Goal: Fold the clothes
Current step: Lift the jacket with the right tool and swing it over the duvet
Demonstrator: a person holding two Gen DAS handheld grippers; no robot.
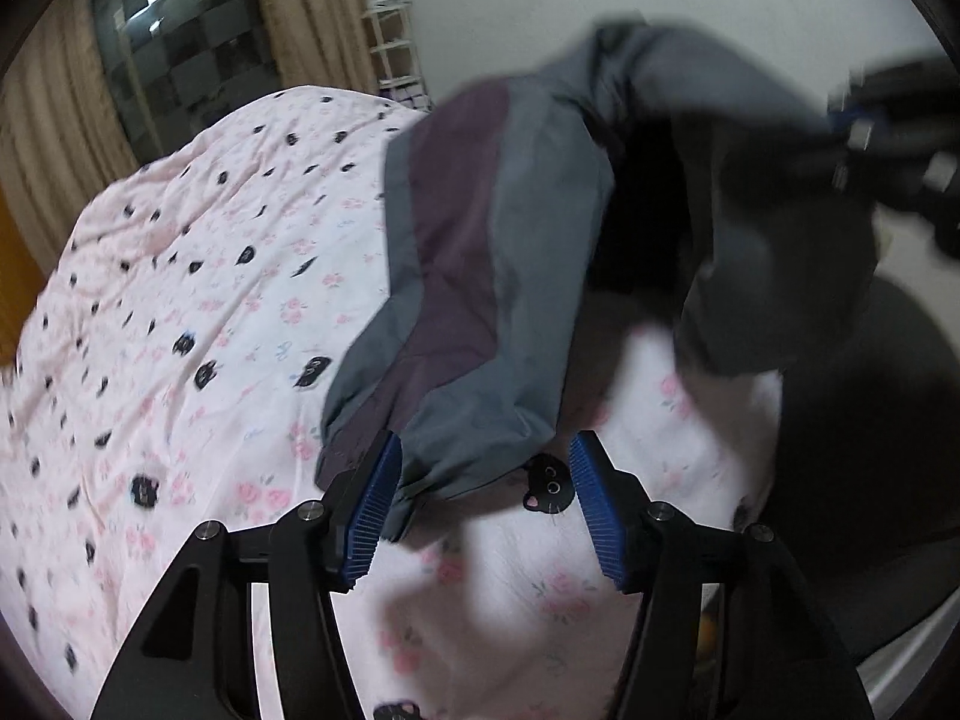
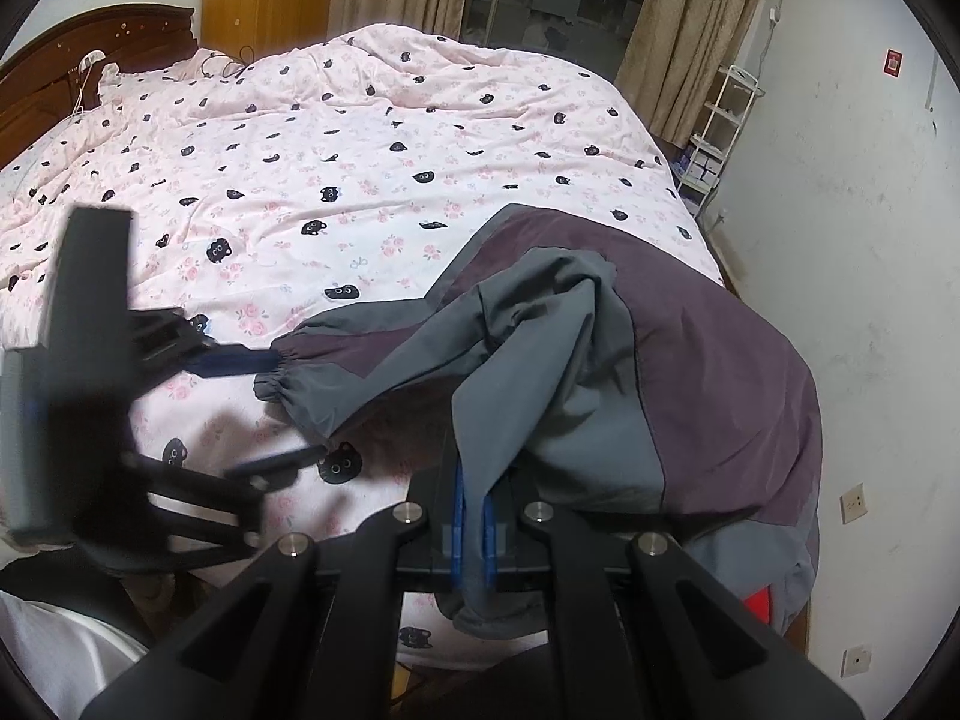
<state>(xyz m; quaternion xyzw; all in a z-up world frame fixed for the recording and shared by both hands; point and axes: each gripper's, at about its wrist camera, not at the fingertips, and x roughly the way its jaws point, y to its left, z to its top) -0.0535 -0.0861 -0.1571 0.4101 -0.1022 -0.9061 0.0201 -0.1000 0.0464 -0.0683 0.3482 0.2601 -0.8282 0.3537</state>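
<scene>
On the bed [image 2: 360, 120], your right tool [image 2: 474, 516] grips the jacket [image 2: 690, 360] — your left tool [image 1: 483, 504] stands open, the sleeve cuff [image 1: 420, 480] between its pads.

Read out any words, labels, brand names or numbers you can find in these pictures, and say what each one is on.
No text here can be read.
Red sign on the wall: too small to read.
Boxes on the white shelf: print too small and blurred.
Jacket: no lettering shows.

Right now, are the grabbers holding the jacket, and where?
The right gripper pinches a grey fold of the jacket. The left gripper is open around the sleeve cuff, not gripping it.
</scene>
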